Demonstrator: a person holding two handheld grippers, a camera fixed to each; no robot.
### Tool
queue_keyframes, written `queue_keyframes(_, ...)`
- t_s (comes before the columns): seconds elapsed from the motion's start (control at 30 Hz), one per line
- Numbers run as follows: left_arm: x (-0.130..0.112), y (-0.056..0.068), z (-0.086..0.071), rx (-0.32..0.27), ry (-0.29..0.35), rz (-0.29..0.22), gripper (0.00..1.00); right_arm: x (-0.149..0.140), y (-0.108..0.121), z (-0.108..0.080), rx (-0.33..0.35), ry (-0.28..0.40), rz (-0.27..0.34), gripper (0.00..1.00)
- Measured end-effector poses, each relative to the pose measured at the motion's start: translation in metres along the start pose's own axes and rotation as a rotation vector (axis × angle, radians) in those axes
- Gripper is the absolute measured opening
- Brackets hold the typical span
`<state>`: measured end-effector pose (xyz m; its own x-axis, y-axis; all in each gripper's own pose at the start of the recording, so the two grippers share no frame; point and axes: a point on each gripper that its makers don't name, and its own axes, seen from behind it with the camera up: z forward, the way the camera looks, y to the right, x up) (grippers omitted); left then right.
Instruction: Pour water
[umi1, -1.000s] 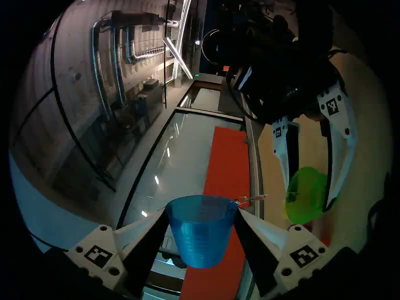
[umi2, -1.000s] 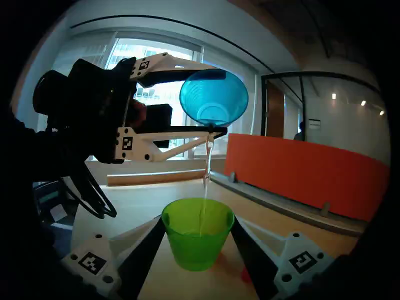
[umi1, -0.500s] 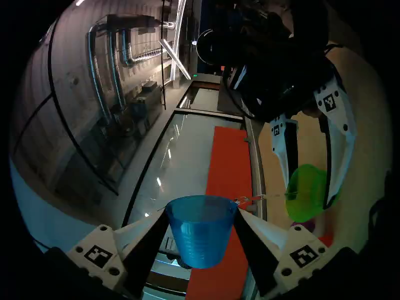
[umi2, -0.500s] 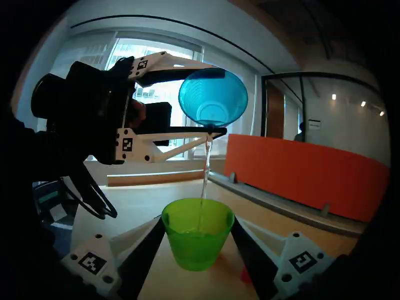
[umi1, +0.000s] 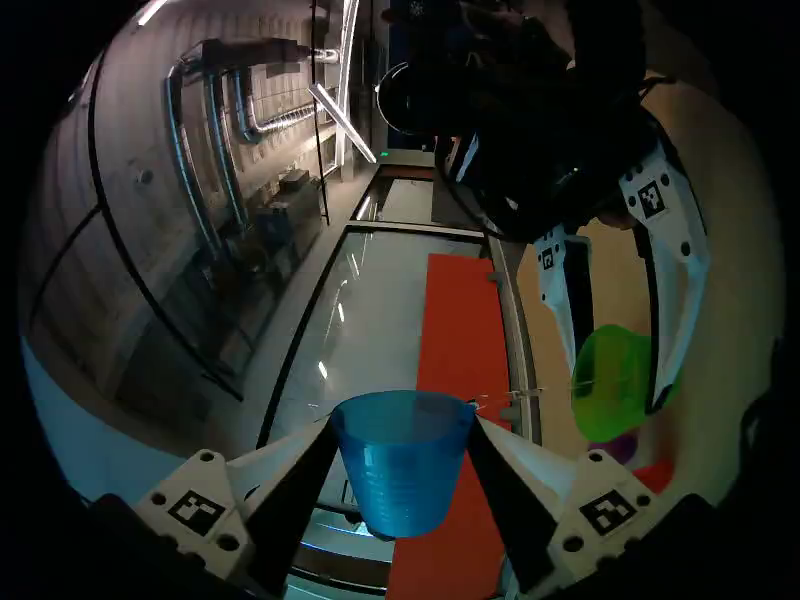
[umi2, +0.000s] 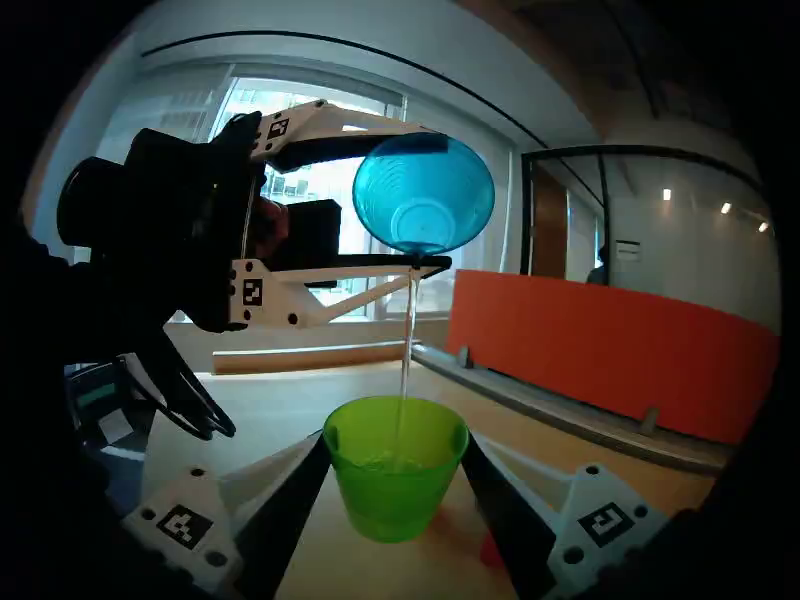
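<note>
Two translucent plastic cups are in play, one in each tool. The left hand-held gripper (umi1: 403, 442) is clamped on the blue cup (umi1: 403, 462), with both white fingers pressing its sides. In the right gripper view that cup hangs high and is tipped well over, its open mouth facing the camera and its lower rim pointing down. A thin stream of water (umi2: 408, 330) falls from that rim straight into the green cup (umi2: 395, 465), which sits directly below, upright, with a little water pooled in its bottom.

The right hand-held gripper (umi2: 395, 452) grips the green cup from both sides, just above the pale wooden tabletop (umi2: 290, 400). In the left gripper view, the green cup appears to the right between the other tool's white fingers, and a fine thread of water reaches from the blue rim toward it.

A dark-gloved hand (umi2: 190, 240) holds the left tool. Behind the cups an orange partition (umi2: 620, 340) runs along the tabletop's far edge, and a bright window (umi2: 300, 180) fills the back wall.
</note>
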<state>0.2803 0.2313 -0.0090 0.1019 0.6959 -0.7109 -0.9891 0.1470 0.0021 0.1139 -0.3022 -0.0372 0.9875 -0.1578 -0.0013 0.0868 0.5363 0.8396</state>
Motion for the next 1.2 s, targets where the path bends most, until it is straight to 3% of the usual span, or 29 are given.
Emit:
queue_keyframes(0.4, 0.0039, -0.0043, -0.0003, 0.009, 0.007, 0.051, 0.87, 0.0003, -0.0001, -0.0002, -0.001, 0.000, -0.001, 0.91)
queue_keyframes(1.2, 0.0049, -0.0007, -0.0030, 0.016, 0.010, 0.142, 0.87, 0.0037, 0.0013, 0.0000, -0.006, 0.004, -0.004, 0.91)
